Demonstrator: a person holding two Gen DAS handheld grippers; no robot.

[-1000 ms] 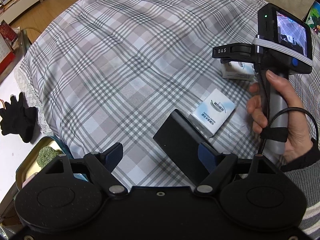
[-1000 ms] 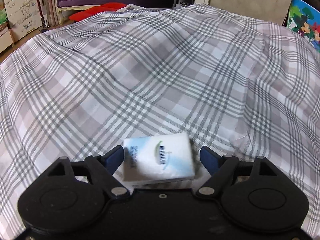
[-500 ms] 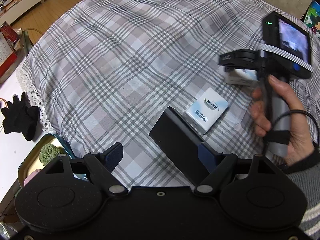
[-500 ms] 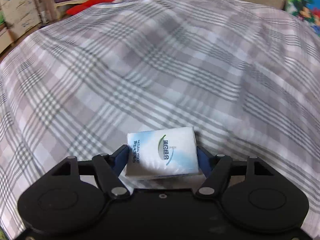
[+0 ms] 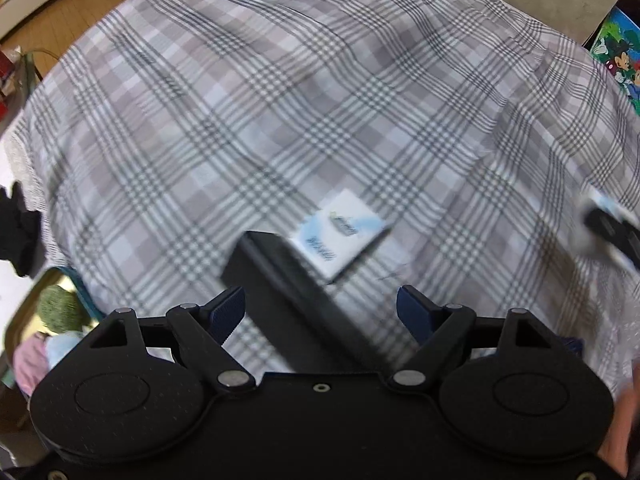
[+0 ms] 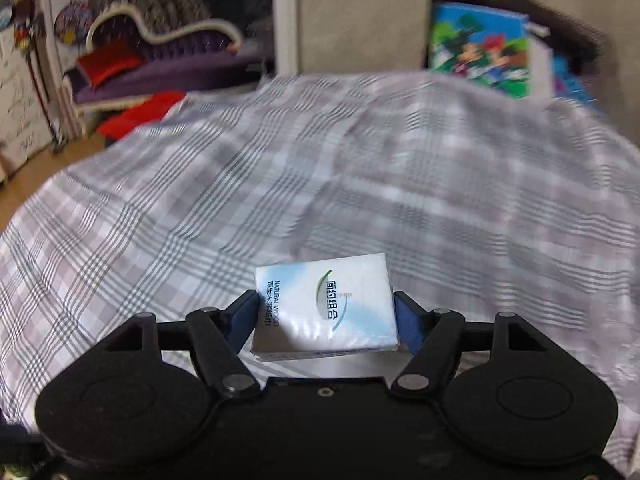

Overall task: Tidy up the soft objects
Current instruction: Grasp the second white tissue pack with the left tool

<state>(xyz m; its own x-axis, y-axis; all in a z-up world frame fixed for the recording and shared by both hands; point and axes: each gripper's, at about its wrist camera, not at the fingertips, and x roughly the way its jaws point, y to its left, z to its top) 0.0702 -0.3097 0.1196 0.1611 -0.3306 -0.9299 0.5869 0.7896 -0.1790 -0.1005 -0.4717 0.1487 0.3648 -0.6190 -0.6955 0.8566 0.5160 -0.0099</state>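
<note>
My right gripper (image 6: 326,314) is shut on a white and blue tissue pack (image 6: 326,306) and holds it up above the plaid bed cover (image 6: 200,208). In the left wrist view the right gripper shows as a blur at the right edge (image 5: 612,228). My left gripper (image 5: 320,314) is open and empty above a black flat box (image 5: 288,280). A second tissue pack (image 5: 340,236) lies on the cover, touching the far end of the black box.
A tin tray (image 5: 24,320) with a green fuzzy object (image 5: 60,308) and pink and blue soft things sits at the lower left off the bed. A black glove (image 5: 16,232) lies at the left edge. A cartoon picture board (image 6: 480,52) stands behind the bed.
My right gripper closed on the tissue pack and lifted it off the cover, tilting upward. The left gripper moved forward over the black box and stayed open.
</note>
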